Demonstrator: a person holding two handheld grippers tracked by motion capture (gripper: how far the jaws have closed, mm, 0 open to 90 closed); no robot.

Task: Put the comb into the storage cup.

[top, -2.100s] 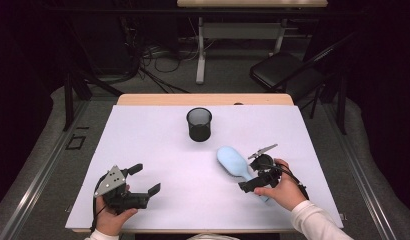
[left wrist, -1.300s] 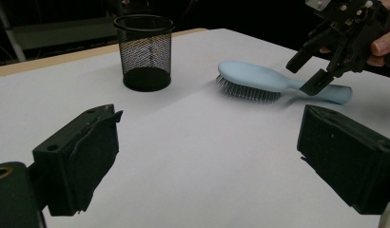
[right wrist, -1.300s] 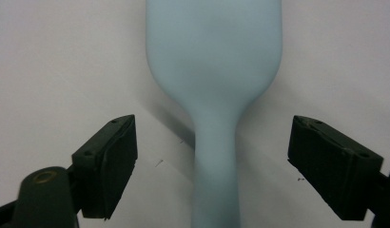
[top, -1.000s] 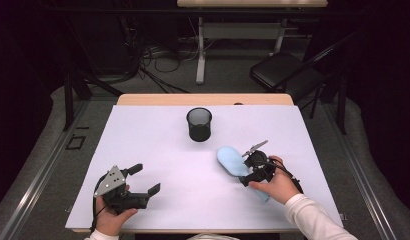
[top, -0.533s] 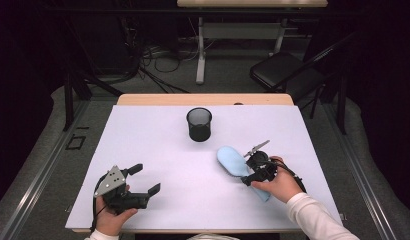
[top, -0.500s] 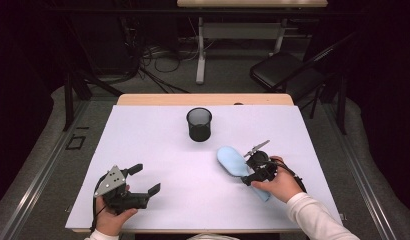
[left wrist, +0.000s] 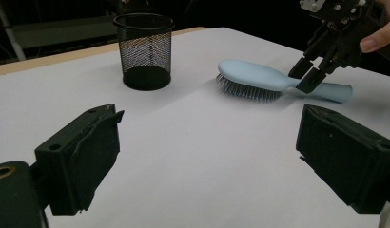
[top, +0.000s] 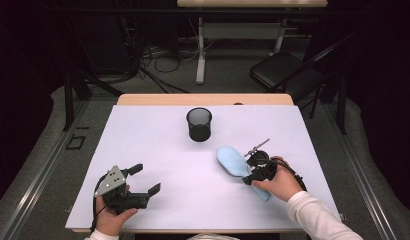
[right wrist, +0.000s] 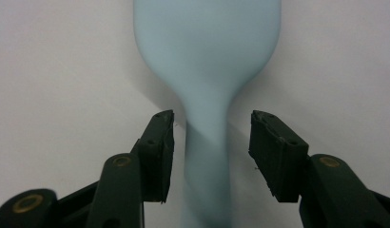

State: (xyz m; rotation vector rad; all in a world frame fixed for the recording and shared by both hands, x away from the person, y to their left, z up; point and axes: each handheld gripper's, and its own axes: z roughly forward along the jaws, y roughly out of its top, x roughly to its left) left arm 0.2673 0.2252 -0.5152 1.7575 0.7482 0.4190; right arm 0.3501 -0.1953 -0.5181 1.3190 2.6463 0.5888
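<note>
A light blue hairbrush [top: 232, 161] lies bristles down on the white table [top: 158, 135], right of centre. My right gripper [top: 249, 175] points down over its handle. In the right gripper view the two jaws [right wrist: 212, 118] stand on either side of the hairbrush [right wrist: 207, 47] at its narrow neck, with a small gap on each side. They have just been closing. The left gripper view shows the hairbrush [left wrist: 259, 76] with the right gripper [left wrist: 305, 76] astride its handle. My left gripper [top: 147, 179] rests at the front left, open and holding nothing [left wrist: 207, 152].
A black mesh cup [top: 199, 124] stands upright at the table's middle back, also in the left gripper view [left wrist: 144, 50]. Beyond the table's wooden far edge [top: 203, 99] are a dark folding chair [top: 283, 67], cables and a desk leg.
The right hand shifted slightly toward the brush's neck about two seconds ago and has held still since. The left gripper has not moved.
</note>
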